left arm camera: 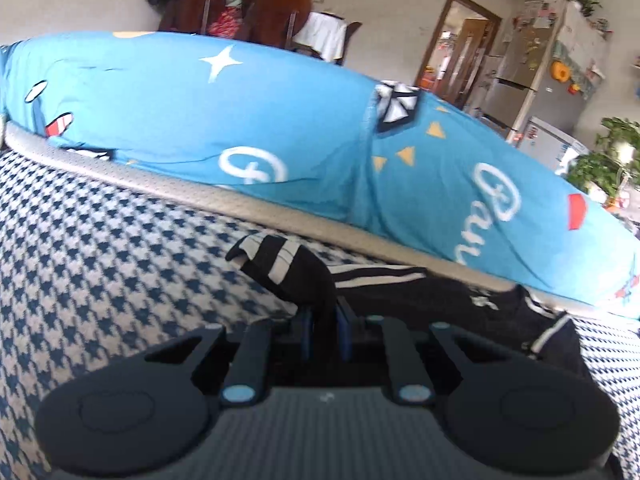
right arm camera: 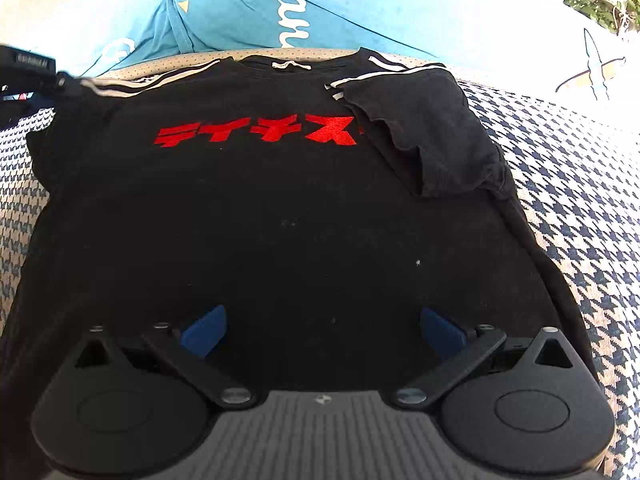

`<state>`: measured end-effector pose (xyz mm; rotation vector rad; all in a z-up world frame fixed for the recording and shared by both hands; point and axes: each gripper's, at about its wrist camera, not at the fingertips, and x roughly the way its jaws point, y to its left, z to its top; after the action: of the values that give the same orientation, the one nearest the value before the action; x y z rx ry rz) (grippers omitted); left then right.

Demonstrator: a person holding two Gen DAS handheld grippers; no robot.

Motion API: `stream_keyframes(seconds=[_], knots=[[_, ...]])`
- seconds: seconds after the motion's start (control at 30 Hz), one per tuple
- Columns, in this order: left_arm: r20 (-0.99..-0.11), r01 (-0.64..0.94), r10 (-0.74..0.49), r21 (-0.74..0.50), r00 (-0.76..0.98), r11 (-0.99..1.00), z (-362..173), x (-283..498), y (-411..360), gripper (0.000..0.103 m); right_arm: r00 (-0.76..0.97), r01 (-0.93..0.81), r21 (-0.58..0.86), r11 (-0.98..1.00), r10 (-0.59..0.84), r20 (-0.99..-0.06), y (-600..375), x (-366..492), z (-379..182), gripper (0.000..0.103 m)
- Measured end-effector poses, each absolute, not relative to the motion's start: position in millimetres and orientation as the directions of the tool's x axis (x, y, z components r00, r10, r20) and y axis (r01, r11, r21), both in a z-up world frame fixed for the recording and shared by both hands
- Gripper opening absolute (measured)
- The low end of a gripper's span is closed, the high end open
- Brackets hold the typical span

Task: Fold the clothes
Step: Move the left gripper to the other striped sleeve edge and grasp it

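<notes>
Black shirt (right arm camera: pixel 280 220) sleeve (left arm camera: pixel 288 276) apparently pinched — left gripper (left arm camera: pixel 326 332); right gripper (right arm camera: pixel 320 332) tilted down, wide.

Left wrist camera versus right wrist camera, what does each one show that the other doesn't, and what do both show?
Only the left wrist view shows the left gripper shut on the striped sleeve of the black T-shirt, plus brown chairs and a steel fridge behind.

Only the right wrist view shows the shirt's red lettering, its other sleeve already folded in, and the open right gripper over the hem.

Both show the black T-shirt, the houndstooth cover and the blue printed bedding.
</notes>
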<state>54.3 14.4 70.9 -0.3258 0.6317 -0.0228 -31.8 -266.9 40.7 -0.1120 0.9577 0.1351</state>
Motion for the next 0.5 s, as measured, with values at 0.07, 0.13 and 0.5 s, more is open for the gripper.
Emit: stream_keyframes(seconds=[0.07, 0.13, 0.5], knots=[[-0.573, -0.029, -0.162, -0.309, 0.803, 0.951, 71.1, 53.4, -1.5, 0.013, 0.57, -0.166, -0.034, 0.986, 0.067, -0.819, -267.2, -32.0, 40.6, 0.103], [-0.574, 0.026, -0.21, -0.312, 0.791, 0.95, 69.2, 52.8, -17.7, 0.013, 0.57, -0.166, -0.035, 0.986, 0.067, -0.819, -267.3, -31.9, 40.6, 0.103], [-0.582, 0.167, -0.312, -0.29, 0.751, 0.942, 64.9, 39.5, -46.9, 0.054, 0.57, -0.17, -0.035, 0.985, 0.069, -0.819, -267.0, -32.6, 40.7, 0.103]])
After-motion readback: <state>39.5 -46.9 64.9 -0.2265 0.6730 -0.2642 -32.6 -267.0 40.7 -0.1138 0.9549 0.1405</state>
